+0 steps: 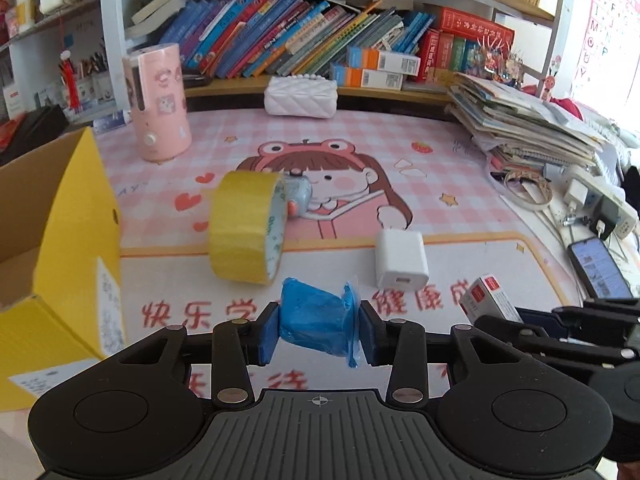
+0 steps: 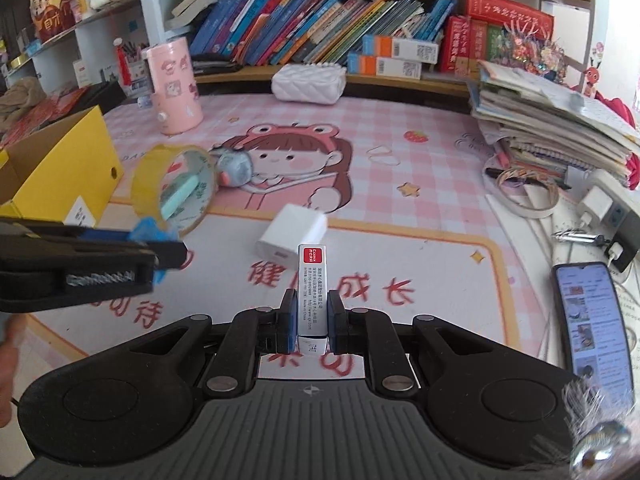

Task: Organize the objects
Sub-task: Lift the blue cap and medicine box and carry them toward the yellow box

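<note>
Pink checked matting [image 1: 440, 152] with a cartoon girl covered the desk, bookshelves behind it and a yellow cardboard box [image 1: 60, 216] open at the left edge.

Between the pads of the left gripper [image 1: 319, 326] sat a blue roll of plastic bags [image 1: 316, 320], crumpled, its long axis running across from one pad to the other, so the pads pressed on its two ends. It appeared lifted clear of the mat. The jaws were clamped on it.

The right gripper [image 2: 313, 314] was clenched on a small white carton with a red label [image 2: 313, 280], which stood upright between its pads and stuck out well beyond the fingertips, its long axis in line with the fingers.

Outward from the left jaws, the box lay to the left and slightly ahead, near, with nothing between. Ahead of those jaws stood a roll of yellow tape [image 1: 246, 228] on its edge, leaning on a small grey-blue toy [image 1: 298, 198]; ahead and to the right lay a white charger [image 1: 401, 262].

Judged from this, the left hand was the nearer to the box, and the blue roll needed only a swing leftward over the box wall. The right hand's carton had to cross in front of the left gripper to reach the same opening, so I would expect the left to go first.
</note>
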### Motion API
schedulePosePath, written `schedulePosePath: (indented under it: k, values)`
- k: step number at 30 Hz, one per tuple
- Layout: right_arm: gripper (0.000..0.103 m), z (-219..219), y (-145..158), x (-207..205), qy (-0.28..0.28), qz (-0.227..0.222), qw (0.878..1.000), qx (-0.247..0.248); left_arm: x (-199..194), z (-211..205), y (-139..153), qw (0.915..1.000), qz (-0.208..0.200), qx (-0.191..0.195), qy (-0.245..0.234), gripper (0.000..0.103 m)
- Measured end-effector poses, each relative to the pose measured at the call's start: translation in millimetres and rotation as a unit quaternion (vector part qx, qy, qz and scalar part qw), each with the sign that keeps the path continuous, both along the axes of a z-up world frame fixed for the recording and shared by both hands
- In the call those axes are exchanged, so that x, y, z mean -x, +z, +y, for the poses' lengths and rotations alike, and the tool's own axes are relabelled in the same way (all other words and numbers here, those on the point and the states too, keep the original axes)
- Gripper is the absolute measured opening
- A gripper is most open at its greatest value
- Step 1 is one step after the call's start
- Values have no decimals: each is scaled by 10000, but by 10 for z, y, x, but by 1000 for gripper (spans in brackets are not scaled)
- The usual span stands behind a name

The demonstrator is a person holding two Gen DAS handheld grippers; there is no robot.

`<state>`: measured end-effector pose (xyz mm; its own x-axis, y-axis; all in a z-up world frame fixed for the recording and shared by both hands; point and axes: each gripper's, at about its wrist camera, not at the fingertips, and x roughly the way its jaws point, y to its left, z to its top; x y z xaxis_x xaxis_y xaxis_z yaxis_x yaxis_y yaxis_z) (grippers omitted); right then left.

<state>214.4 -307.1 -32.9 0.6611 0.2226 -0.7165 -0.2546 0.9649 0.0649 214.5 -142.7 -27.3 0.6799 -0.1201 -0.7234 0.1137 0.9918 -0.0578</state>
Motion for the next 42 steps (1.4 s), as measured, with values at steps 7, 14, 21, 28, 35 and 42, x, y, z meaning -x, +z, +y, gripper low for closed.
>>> schedulePosePath:
  k: [7, 14, 21, 28, 35, 42]
  values:
    - [14, 156, 79, 169, -50, -101, 9999, 102, 205, 171, 44, 9997, -56, 226, -81, 38]
    - [14, 266, 159, 496, -353, -174, 9990, 218, 447, 288, 80, 9981, -156, 390, -445, 38]
    - [14, 511, 170, 856, -639, -108, 9976, 239, 770, 636, 82, 9972, -184, 484, -537, 38]
    - [14, 984, 164, 1183, -467, -18, 9987, 195, 1114, 1140, 97, 9984, -136, 434, -347, 37]
    - [14, 1433, 140, 1445, -195, 35, 9997, 130, 1400, 1562, 104, 9991, -123, 396, -93, 37]
    - [14, 1777, 121, 1627, 30, 52, 10000, 79, 1617, 1875, 129, 9992, -186, 353, 74, 37]
